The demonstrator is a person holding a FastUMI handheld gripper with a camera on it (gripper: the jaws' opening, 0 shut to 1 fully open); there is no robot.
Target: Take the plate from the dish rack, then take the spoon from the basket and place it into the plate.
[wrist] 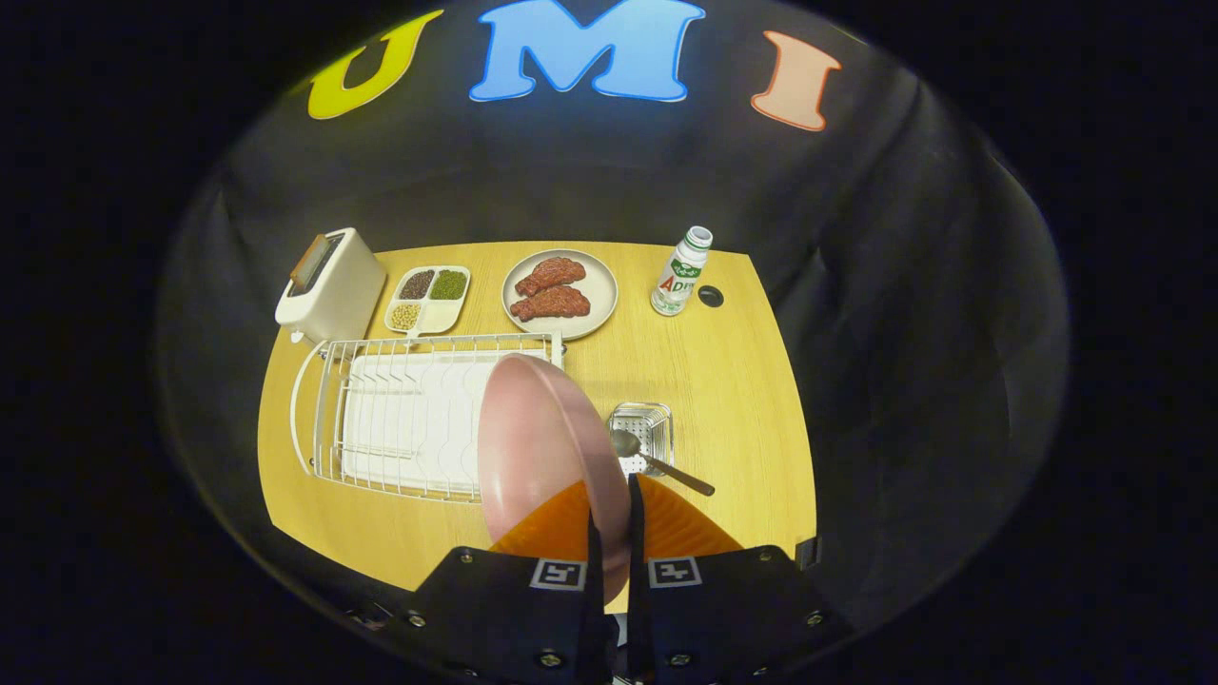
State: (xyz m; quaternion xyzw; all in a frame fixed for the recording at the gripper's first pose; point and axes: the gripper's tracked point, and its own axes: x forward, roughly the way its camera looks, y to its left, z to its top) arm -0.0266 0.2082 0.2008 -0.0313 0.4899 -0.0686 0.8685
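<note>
Gripper clamped on the rim of the pink plate, held edge-on above the worktop, clear of the dish rack. Spoon rests across the basket, handle overhanging for grasping.

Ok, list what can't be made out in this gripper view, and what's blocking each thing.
- Right end of the dish rack: hidden behind the pink plate, which the tongs clamp by its rim.
- Table just ahead of the tongs: covered by the plate and the orange fingers.
- Spoon bowl: its edge is cut off by the plate; the rest lies across the basket.
- Bottle label: too small.
</note>
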